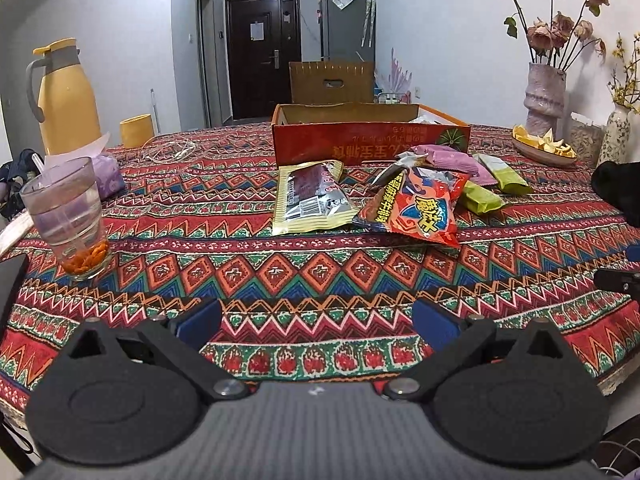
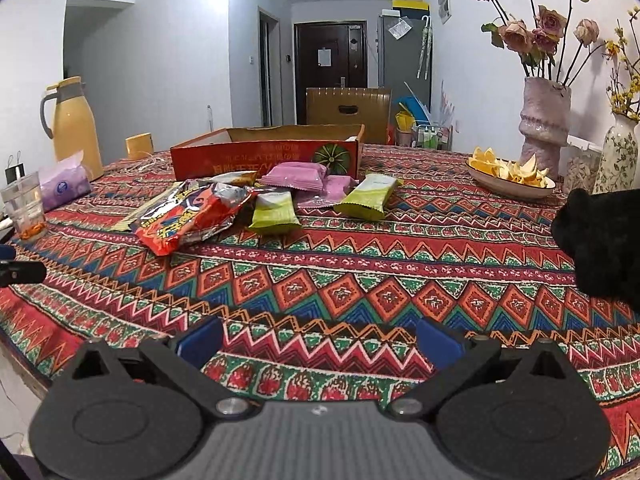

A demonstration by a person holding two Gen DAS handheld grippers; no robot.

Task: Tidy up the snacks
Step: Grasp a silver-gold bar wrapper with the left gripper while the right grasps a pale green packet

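Where scattered: two green packets (image 2: 276, 211) (two pink (image 2: 294, 175))

bare cloth (image 1: 320, 280) ahead, glass (image 1: 66, 220) left

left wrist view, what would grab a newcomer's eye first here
The loud zigzag tablecloth fills most of the view, and a heap of shiny snack packets, led by a red bag, lies mid-table just in front of an open red cardboard box. A yellow jug stands at the far left, and a vase of dried roses at the far right.
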